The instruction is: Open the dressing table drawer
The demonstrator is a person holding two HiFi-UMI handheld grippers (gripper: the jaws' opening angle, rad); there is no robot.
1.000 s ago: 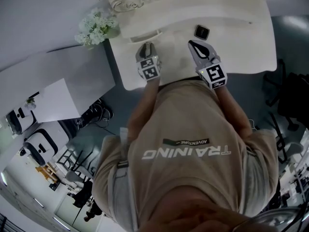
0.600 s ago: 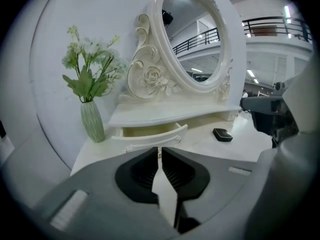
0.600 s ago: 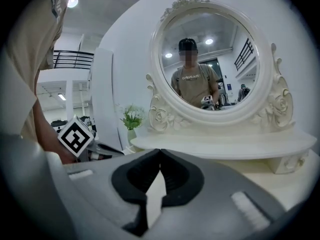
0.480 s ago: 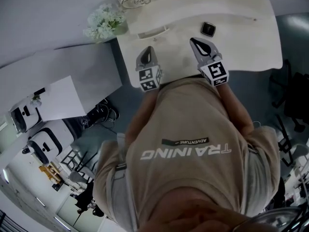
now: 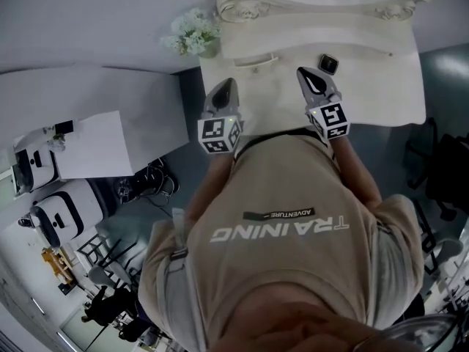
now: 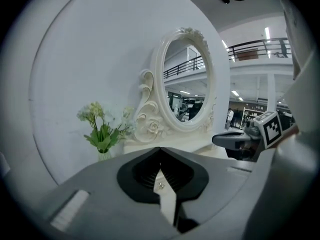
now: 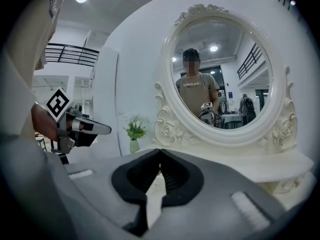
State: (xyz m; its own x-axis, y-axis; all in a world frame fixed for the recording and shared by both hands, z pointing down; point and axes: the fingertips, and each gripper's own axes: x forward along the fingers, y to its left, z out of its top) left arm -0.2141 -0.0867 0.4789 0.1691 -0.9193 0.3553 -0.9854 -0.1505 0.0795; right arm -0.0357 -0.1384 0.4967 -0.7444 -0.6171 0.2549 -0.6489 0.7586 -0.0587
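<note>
The white dressing table [image 5: 374,86] carries an oval mirror [image 7: 222,79] in a carved frame. A small drawer [image 5: 255,61] with a tiny knob sits at the mirror's base on the left, its front standing slightly out. My left gripper [image 5: 225,89] hovers above the table in front of that drawer, apart from it. Its jaws are shut with nothing between them, as the left gripper view [image 6: 160,149] shows. My right gripper [image 5: 311,75] is level with it to the right, also shut and empty [image 7: 160,150]. Each gripper shows in the other's view.
A small black square object [image 5: 327,64] lies on the table just beyond the right gripper. A vase of white flowers [image 5: 192,34] stands at the table's back left corner. A grey partition [image 5: 88,101] runs along the left. My torso hides the table's front edge.
The left gripper's jaws were apart near the drawer front; now they are shut and the gripper has lifted back from it. The right gripper has risen a little too.
</note>
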